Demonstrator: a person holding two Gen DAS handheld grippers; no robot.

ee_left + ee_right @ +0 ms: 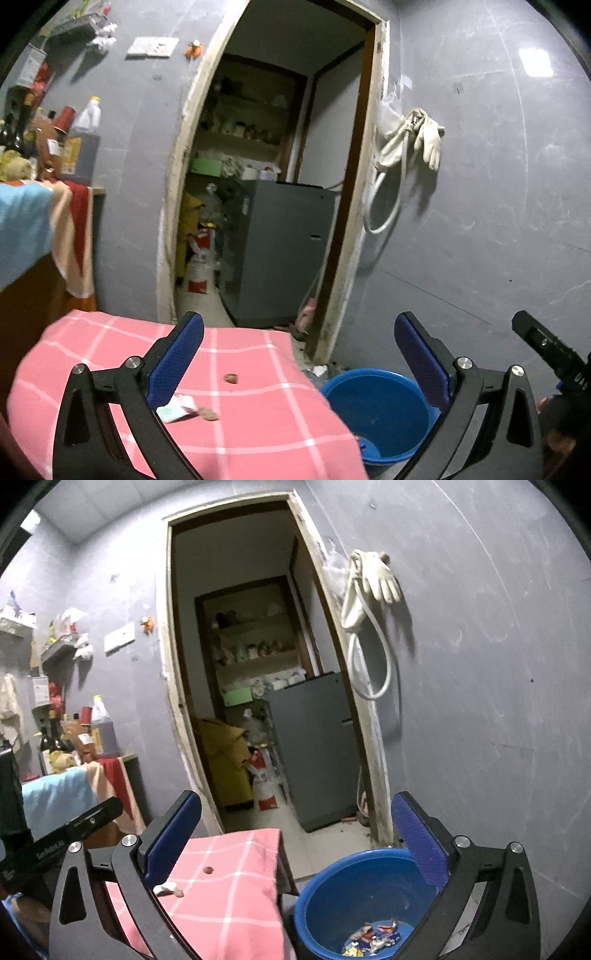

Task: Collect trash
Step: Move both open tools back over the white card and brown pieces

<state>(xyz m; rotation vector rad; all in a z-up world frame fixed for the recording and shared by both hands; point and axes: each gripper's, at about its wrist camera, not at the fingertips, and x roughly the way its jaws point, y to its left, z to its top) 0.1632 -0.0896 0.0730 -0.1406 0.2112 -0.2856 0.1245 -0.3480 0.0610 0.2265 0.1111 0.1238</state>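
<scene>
A table with a pink checked cloth (pixel 258 417) carries a crumpled paper wrapper (pixel 177 408) and two small brown scraps (pixel 231 377) (pixel 208 414). My left gripper (pixel 299 354) is open and empty above the cloth. A blue bucket (pixel 380 410) stands on the floor right of the table. In the right wrist view the bucket (pixel 332 901) holds several wrappers (pixel 373 938) at its bottom. My right gripper (pixel 295 834) is open and empty above the bucket and the table's edge (pixel 229 893). The wrapper (pixel 164 888) and a scrap (pixel 208 869) show there too.
A grey wall with an open doorway (pixel 280 184) leads to a storeroom with a grey fridge (pixel 284 251) and shelves. White gloves and a hose (pixel 417 144) hang right of the door. A cluttered counter with bottles (pixel 44 147) and towels stands at left.
</scene>
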